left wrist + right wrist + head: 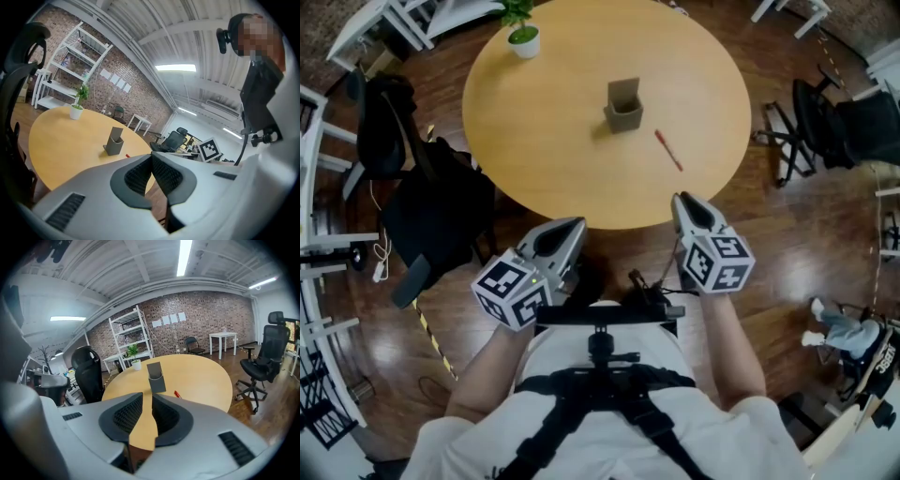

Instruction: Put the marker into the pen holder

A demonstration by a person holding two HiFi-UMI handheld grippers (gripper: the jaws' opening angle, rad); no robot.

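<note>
A red marker [668, 150] lies flat on the round wooden table [544, 141], to the right of and nearer than the grey pen holder [623, 105], which stands upright near the table's middle. Both grippers hover off the table's near edge, short of both objects. My left gripper [575, 225] has its pads touching at the tips, with nothing in it. My right gripper [682, 200] shows a narrow gap between its pads and holds nothing. Past its jaws the right gripper view takes in the pen holder [156, 378] and the marker [177, 394].
A small potted plant [523, 36] stands at the table's far left edge. Black office chairs stand left [389, 122] and right [825, 117] of the table on the wooden floor. A white shelf [129, 336] stands against the brick wall.
</note>
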